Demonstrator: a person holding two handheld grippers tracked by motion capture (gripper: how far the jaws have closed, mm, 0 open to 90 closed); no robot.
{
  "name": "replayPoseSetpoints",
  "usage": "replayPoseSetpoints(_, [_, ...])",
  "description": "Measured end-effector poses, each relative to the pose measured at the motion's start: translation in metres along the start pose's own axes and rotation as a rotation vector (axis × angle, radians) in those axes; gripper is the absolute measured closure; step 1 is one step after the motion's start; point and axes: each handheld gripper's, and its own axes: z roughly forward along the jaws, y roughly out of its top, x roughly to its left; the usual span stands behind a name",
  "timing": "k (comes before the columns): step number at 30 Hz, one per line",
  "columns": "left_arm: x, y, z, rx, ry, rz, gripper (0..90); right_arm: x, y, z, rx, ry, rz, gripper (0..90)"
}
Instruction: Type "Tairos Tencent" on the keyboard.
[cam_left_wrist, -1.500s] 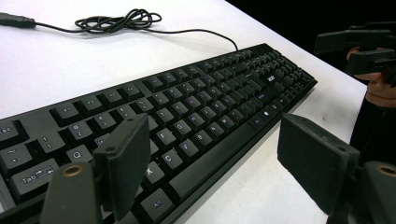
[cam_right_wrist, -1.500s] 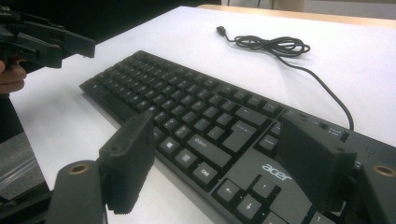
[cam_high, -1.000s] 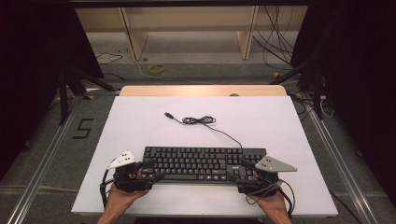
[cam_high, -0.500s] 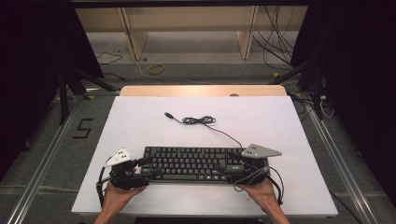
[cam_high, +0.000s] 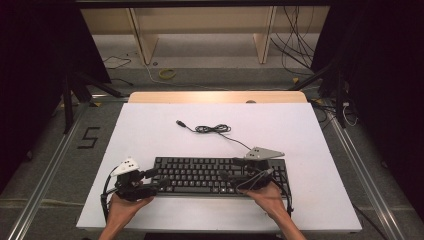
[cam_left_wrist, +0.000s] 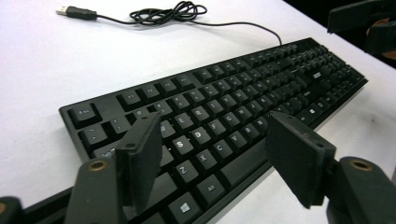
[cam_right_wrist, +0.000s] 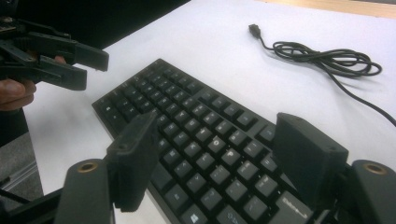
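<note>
On the white table (cam_high: 150, 130), seen from the high view, a black full-size keyboard (cam_high: 200, 175) lies flat near the person's edge, its long side running across. At its left end sits the left gripper (cam_high: 152, 179), a black frame of struts with a small pale plate on top, held by a hand that enters from the bottom edge. Its jaws have just been closing a little, yet they stand apart and grasp nothing; in the left gripper view the two flat, matte, rectangular pads hang over the lower left keys of the keyboard (cam_left_wrist: 224, 112), clear of them, with nothing pinched between. Whether the pad tips brush the keycaps is hard to make out.

Further right, a thin black cable (cam_high: 212, 129) runs from the keyboard's back edge into a loose tangle of loops and ends in a USB plug (cam_high: 180, 123) lying on the bare table.

At the keyboard's right part the right gripper (cam_high: 232, 175) hovers above the keys, a grey three-cornered plate on its top hiding part of the back row. Its jaws have also just eased inward slightly but stay wide and empty; the right gripper view shows both pads above the keyboard (cam_right_wrist: 196, 126), whose near corner is cut off at the bottom edge. Key legends are mostly too blurred to read.
</note>
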Motion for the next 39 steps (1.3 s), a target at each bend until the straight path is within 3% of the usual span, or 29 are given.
replayPoseSetpoints(15, [0.011, -0.001, -0.003, 0.044, 0.024, -0.027, 54.6, 0.009, 0.014, 0.024, 0.040, 0.023, -0.022, 44.4])
replayPoseSetpoints(22, [0.011, -0.001, -0.003, 0.044, 0.024, -0.027, 54.6, 0.010, 0.015, 0.028, 0.044, 0.027, -0.022, 46.9])
replayPoseSetpoints(23, [0.016, -0.004, -0.001, 0.125, 0.068, -0.007, 54.6, 0.010, 0.015, 0.028, 0.044, 0.027, -0.022, 46.9])
replayPoseSetpoints(24, [0.016, -0.004, -0.001, 0.125, 0.068, -0.007, 86.8, 0.010, 0.015, 0.028, 0.044, 0.027, -0.022, 46.9])
replayPoseSetpoints(25, [0.016, -0.004, -0.001, 0.125, 0.068, -0.007, 86.8, 0.030, 0.028, 0.077, 0.116, 0.066, -0.055, 46.9])
replayPoseSetpoints(26, [0.016, -0.004, -0.001, 0.125, 0.068, -0.007, 86.8, 0.030, 0.028, 0.077, 0.116, 0.066, -0.055, 76.8])
replayPoseSetpoints(33, [0.016, -0.004, -0.001, 0.131, 0.067, -0.009, 87.9, 0.030, 0.028, 0.077, 0.116, 0.066, -0.055, 76.8])
replayPoseSetpoints(39, [0.018, -0.005, 0.001, 0.157, 0.074, -0.015, 89.0, 0.035, 0.028, 0.095, 0.145, 0.071, -0.064, 87.5])
